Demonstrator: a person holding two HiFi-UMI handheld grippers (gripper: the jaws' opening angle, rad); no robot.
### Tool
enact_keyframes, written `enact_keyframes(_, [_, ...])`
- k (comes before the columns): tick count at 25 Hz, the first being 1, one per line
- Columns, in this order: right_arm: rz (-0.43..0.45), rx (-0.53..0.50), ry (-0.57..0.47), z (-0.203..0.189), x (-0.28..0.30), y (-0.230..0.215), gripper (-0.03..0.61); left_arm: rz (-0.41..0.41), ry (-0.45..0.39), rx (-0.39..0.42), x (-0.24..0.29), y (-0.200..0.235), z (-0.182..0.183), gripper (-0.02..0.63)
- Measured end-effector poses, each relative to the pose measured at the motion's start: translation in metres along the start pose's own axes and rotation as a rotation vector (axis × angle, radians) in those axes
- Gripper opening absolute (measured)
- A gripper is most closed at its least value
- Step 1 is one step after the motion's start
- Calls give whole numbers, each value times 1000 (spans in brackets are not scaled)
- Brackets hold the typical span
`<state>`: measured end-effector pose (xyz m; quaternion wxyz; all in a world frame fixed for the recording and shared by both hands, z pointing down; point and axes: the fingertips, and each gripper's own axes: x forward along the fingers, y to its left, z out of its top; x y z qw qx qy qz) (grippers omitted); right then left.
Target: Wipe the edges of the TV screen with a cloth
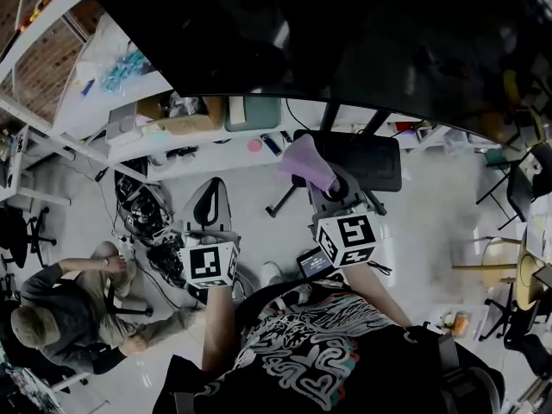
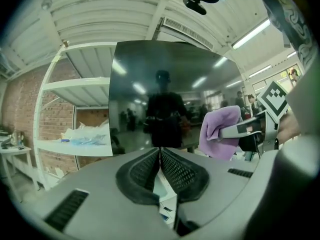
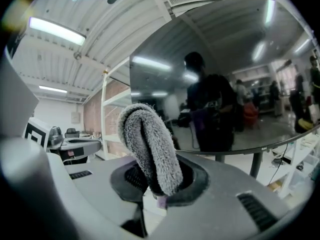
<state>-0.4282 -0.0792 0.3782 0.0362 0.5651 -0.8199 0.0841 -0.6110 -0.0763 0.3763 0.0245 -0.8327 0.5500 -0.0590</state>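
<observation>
The big dark TV screen [image 1: 362,41] fills the top of the head view and mirrors the room in both gripper views, as a screen [image 2: 170,94] and a screen [image 3: 225,79]. My right gripper [image 1: 321,179] is shut on a folded lilac cloth [image 1: 306,162], held just below the screen's lower edge. That cloth [image 3: 150,151] stands up between the jaws, looking grey in the right gripper view. From the left gripper view the cloth [image 2: 220,131] shows at the right. My left gripper [image 1: 210,198] sits to the left, jaws pressed together on nothing, its tips [image 2: 160,151] touching.
A person [image 1: 78,313] sits on the floor at lower left near tangled cables [image 1: 147,222]. A black chair [image 1: 362,158] stands under the screen. White shelving [image 1: 172,119] with boxes lies left; shelves [image 2: 75,114] flank the screen. Stools [image 1: 517,266] stand at right.
</observation>
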Motion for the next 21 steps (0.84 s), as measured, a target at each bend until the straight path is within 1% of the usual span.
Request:
enact_keyframes(5, [-24,2,-3,0,3,11,77,-10,2,-38,-3,9,-13,21])
enact_keyframes(7, [-26,-7,-7,2,2,13,77,-18,-3,-31,-4,8,-11,21])
enact_keyframes(13, [-12,-46,-19,4,-2,26,77,0,-13,-37,-14,13,-11,21])
enact_keyframes(21, [0,-33,-24,9,3,37,77,-11,-18,-29,-17,20,-5,22])
